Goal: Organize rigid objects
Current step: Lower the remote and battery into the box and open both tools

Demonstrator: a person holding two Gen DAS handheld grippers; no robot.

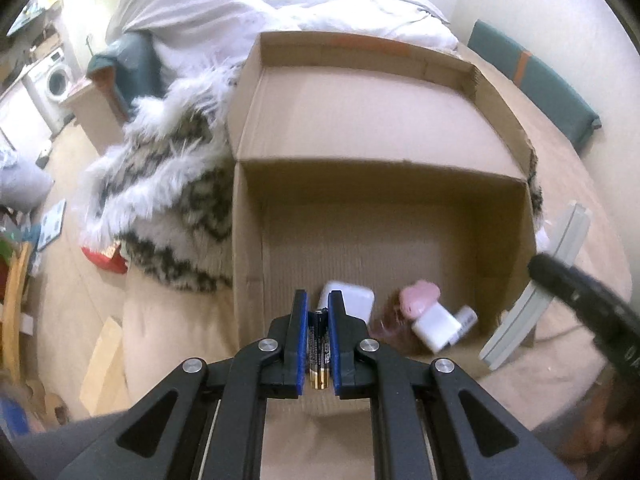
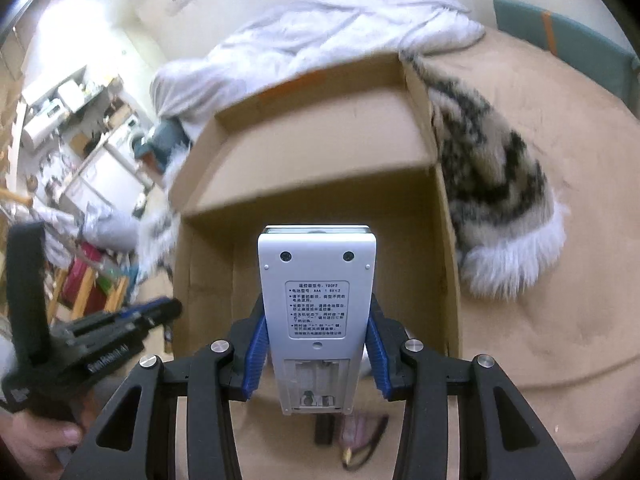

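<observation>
My left gripper (image 1: 318, 304) is shut on a black and gold battery (image 1: 319, 354), held upright between its blue pads above the near edge of an open cardboard box (image 1: 400, 148). Inside the box lie a white case (image 1: 352, 300), a pink item (image 1: 420, 296) and a white charger (image 1: 438, 326). My right gripper (image 2: 316, 312) is shut on a white remote control (image 2: 316, 280), its back facing me with the battery bay open. It hangs over the same cardboard box (image 2: 316, 128). The left gripper (image 2: 132, 318) shows at the left of the right wrist view, held by a hand (image 2: 36, 444).
The box sits on a beige bed (image 1: 568, 184) beside a furry patterned blanket (image 1: 168, 204) and a white duvet (image 1: 248, 4). A grey-white curved piece (image 1: 532, 292) lies right of the box. A dark item and a pink one (image 2: 352, 432) lie below the remote. Cluttered floor lies left.
</observation>
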